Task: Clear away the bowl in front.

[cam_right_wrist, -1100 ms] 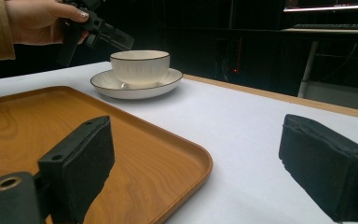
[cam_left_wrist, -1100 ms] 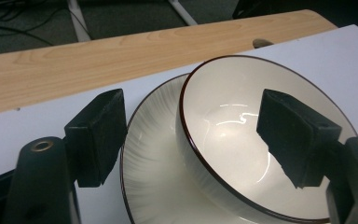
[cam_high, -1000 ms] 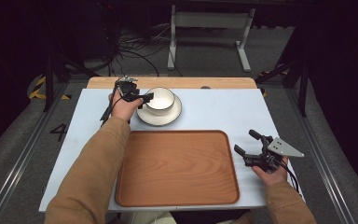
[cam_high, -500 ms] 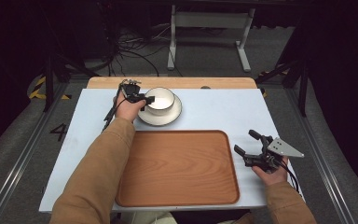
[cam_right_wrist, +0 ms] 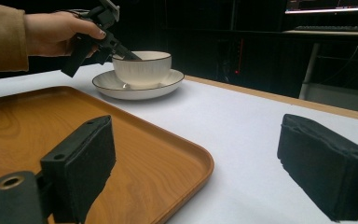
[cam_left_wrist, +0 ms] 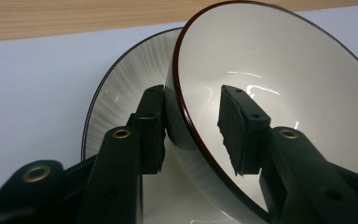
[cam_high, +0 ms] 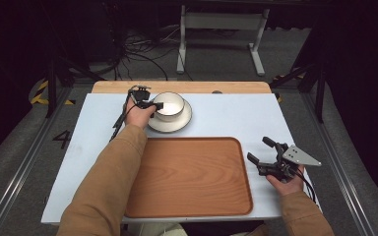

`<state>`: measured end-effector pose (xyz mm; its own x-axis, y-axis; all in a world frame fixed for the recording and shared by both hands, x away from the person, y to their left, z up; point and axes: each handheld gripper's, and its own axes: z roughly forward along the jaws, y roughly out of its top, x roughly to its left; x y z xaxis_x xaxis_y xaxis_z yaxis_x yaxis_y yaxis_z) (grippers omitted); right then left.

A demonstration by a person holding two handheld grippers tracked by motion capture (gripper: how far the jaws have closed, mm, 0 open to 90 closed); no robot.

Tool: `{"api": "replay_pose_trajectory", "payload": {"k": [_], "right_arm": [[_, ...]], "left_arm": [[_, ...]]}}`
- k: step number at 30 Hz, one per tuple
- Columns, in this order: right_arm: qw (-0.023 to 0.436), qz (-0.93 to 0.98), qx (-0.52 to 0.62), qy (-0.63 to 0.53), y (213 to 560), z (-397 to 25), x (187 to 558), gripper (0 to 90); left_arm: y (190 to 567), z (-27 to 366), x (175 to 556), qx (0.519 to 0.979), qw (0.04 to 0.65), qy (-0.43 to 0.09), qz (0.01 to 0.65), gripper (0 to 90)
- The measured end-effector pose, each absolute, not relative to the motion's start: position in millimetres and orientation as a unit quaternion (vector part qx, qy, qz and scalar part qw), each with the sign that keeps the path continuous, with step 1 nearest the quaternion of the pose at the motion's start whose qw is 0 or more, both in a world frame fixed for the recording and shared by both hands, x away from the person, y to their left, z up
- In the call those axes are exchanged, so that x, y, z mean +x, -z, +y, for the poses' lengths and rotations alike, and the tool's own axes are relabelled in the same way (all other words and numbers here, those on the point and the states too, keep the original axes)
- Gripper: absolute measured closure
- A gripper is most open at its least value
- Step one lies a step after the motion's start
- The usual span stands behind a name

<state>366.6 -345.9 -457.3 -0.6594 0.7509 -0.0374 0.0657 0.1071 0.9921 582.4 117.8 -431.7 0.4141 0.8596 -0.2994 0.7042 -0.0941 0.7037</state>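
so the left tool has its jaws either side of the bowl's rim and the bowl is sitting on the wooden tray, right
Not quite. The left tool does straddle the rim of the bowl, one jaw inside and one outside, but the bowl sits on a saucer on the white table, beyond the wooden tray. The high view shows it.

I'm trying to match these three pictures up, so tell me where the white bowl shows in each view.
High view: the bowl sits upper left of centre, on the saucer, at the left gripper.
Left gripper view: it takes up the right side, rim between the jaws, which straddle it with a gap.
Right gripper view: upper left of centre, beyond the tray.
Shared landmark: the saucer under the bowl.
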Motion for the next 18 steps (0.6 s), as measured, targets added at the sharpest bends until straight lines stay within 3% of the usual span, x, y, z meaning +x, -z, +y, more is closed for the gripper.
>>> {"api": "replay_pose_trajectory", "payload": {"k": [18], "right_arm": [[0.287,0.687,0.294,-0.599,457.4,-345.8,366.2,12.5]], "left_arm": [[432.0,111.5,583.7,0.722,0.404,-0.116,0.549,75.8]]}}
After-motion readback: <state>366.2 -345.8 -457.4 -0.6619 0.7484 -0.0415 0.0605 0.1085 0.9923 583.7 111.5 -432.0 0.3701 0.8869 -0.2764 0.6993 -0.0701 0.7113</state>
